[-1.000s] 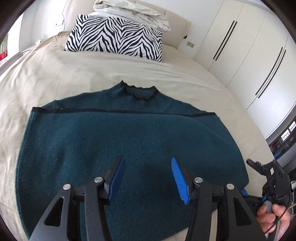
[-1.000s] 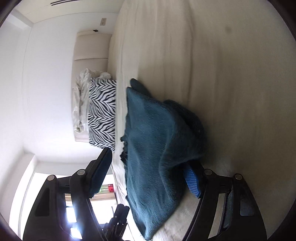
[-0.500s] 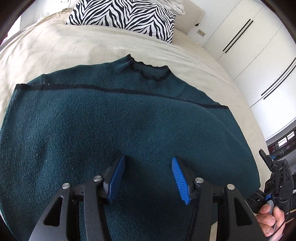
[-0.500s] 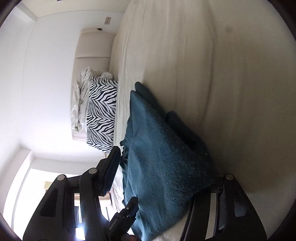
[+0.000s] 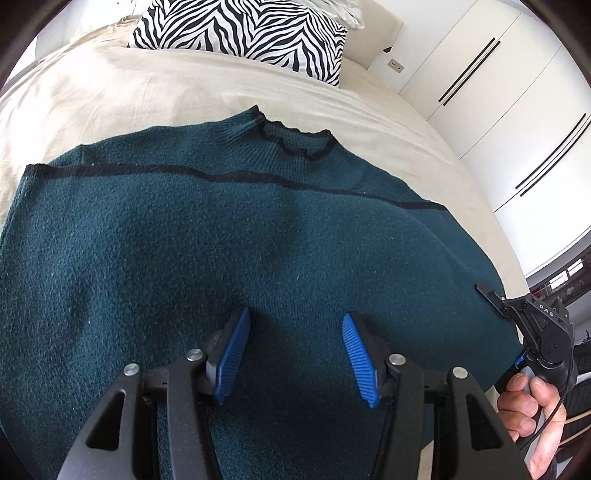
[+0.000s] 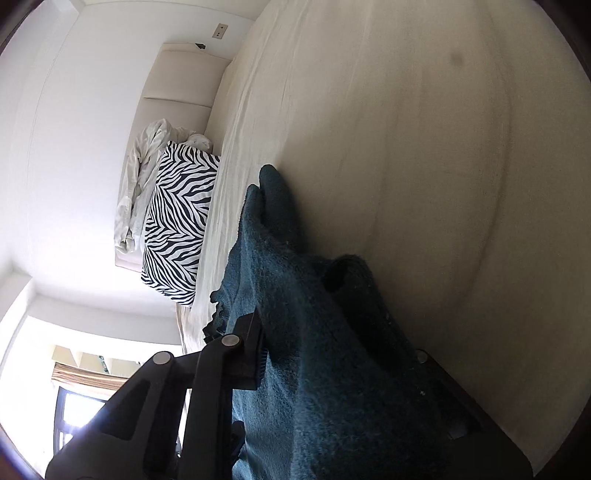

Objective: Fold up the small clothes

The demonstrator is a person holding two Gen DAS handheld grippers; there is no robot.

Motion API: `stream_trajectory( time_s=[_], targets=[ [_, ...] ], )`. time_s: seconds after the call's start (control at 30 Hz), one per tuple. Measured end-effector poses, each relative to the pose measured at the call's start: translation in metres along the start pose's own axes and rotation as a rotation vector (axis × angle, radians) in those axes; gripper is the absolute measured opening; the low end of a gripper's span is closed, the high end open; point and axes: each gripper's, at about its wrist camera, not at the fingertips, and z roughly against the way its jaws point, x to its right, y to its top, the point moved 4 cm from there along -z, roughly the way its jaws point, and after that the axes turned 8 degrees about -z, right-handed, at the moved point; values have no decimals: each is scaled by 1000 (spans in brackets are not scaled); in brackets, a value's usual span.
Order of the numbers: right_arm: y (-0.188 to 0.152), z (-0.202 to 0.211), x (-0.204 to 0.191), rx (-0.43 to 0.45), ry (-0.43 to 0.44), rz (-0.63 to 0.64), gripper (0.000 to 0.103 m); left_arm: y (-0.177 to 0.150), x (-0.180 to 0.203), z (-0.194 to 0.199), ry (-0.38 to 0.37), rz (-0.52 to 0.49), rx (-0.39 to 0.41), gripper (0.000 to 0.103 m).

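While the dark teal knit sweater point(image 5: 229, 236) lies spread flat on the beige bed point(image 5: 110, 96), collar toward the zebra-print pillow point(image 5: 240, 33), the step in hand is the first side fold. Right hand-held gripper point(image 6: 332, 369) is at the sweater's right edge, jaws closing with bunched teal knit between them; one finger is buried under cloth, so full clamp can't be confirmed. Left hand-held gripper point(image 5: 295, 354) hovers over the lower middle of the sweater, jaws about half apart, holding nothing, blue pads point(image 5: 231, 354) clear of the fabric. Person's right hand point(image 5: 528, 402) shows at the frame edge in the left view. Next move probably calls for a firm pinch, then carrying that edge across toward the middle. Versus a second ago: right jaws were much wider around the edge; left camera now sits lower and closer, sweater filling more of the view.
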Motion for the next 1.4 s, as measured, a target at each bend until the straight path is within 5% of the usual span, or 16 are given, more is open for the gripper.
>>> stream_trajectory(
  time_s=[0.1, 0.23, 0.37, 0.5, 0.63, 0.77, 0.87, 0.93, 1.0, 1.1, 1.4],
  targets=[
    [-6, 1, -15, 38, -52, 77, 15, -1, -6, 3, -44, 36, 2, 55],
    [-41, 10, -67, 70, -109, 354, 12, 1, -19, 8, -132, 128, 10, 53],
    [-134, -4, -130, 15, -128, 791, 12, -3, -48, 20, -332, 344, 51, 51],
    [-230, -56, -107, -134, -311, 1197, 11, -12, -79, 33, -465, 506, 80, 52],
    [-250, -62, -100, -45, -357, 1285, 12, -14, -82, 38, -531, 523, 63, 61],
    [-261, -57, -103, -6, -358, 1354, 12, -2, -69, 40, -547, 514, 50, 89],
    [-272, -51, -104, 33, -345, 1422, 12, 8, -61, 30, -530, 476, 5, 91],
    [-283, -44, -106, 65, -336, 1470, 12, 13, -58, 24, -500, 457, -30, 83],
    [-290, -39, -108, 93, -326, 1511, 12, 19, -59, 18, -505, 448, -63, 45],
    [-300, -28, -104, 120, -324, 1577, 12, 23, -65, 9, -497, 464, -106, 21],
    [-339, 4, -79, 154, -309, 1813, 11, 38, -69, 19, -449, 356, -103, 13]
  ],
)
